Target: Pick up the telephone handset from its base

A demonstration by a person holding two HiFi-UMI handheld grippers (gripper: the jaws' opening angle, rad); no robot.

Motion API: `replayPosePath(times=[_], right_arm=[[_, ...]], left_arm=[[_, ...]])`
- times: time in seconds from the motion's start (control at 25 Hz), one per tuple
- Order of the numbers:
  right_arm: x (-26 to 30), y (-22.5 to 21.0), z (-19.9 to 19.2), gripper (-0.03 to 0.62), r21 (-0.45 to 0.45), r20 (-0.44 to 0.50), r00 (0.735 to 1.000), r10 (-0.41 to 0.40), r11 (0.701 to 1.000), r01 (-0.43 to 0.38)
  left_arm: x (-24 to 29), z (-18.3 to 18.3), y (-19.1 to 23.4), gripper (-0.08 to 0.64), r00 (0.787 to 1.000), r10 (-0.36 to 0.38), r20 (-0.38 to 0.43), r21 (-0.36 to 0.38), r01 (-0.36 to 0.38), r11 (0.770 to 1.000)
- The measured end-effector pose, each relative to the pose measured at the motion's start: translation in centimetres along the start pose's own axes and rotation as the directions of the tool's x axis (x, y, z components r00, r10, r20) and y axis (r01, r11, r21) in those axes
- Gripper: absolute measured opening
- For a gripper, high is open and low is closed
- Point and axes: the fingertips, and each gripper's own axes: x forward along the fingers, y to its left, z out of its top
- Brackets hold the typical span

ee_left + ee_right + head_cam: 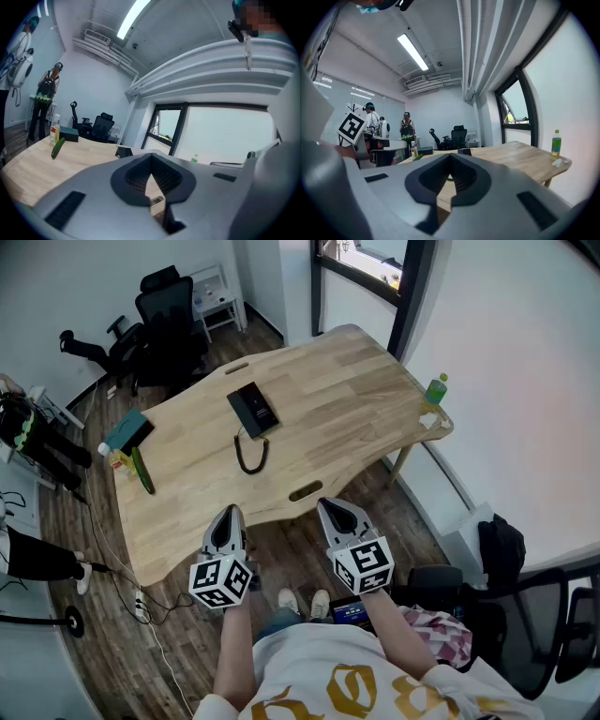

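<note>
The telephone handset lay on its base, well out on the table, and neither gripper was on it. The wooden table filled most of the head view, with office chairs beyond its far edge. Short of the near edge we held the left gripper and the right gripper side by side, each with its jaws together on nothing (their own views showed only tabletop past the closed tips). The phone's coiled cord looped toward us. Smaller again were a cucumber and a green bottle near the table's edges. We judged the task barely begun: reaching, opening, closing on the handset and lifting all remained.
</note>
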Motion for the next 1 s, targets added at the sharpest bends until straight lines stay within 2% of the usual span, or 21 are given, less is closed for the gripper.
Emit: replayPosePath(times=[0.24,0.36,0.6,0.84,1.0], right_arm=[[-0.2,-1.1,0.2,0.005,0.012,0.007,1.0,-0.031,0.999,0.031],[-0.3,-1.4,0.3,0.005,0.013,0.009,0.999,-0.04,0.999,0.039],[0.6,-3.3,-0.6,0.005,0.087,-0.019,0.997,-0.078,0.993,0.079],[3.5,-5.5,0.3,0.006,0.077,-0.01,0.995,-0.098,0.992,0.099],[7.1,-7.0,0.6,0.006,0.067,-0.029,0.996,-0.079,0.994,0.081]], left_arm=[[0.3,-0.8,-1.8,0.005,0.999,-0.037,-0.027,0.013,0.037,0.999],[0.4,-0.8,-1.6,0.005,1.0,-0.012,-0.019,0.002,0.012,1.0],[2.0,-1.1,-1.3,0.005,0.999,-0.014,-0.037,0.013,0.015,1.0],[5.9,0.4,0.0,0.005,1.0,-0.021,-0.012,0.011,0.021,1.0],[10.0,1.3,1.8,0.005,1.0,-0.024,-0.008,-0.005,0.024,1.0]])
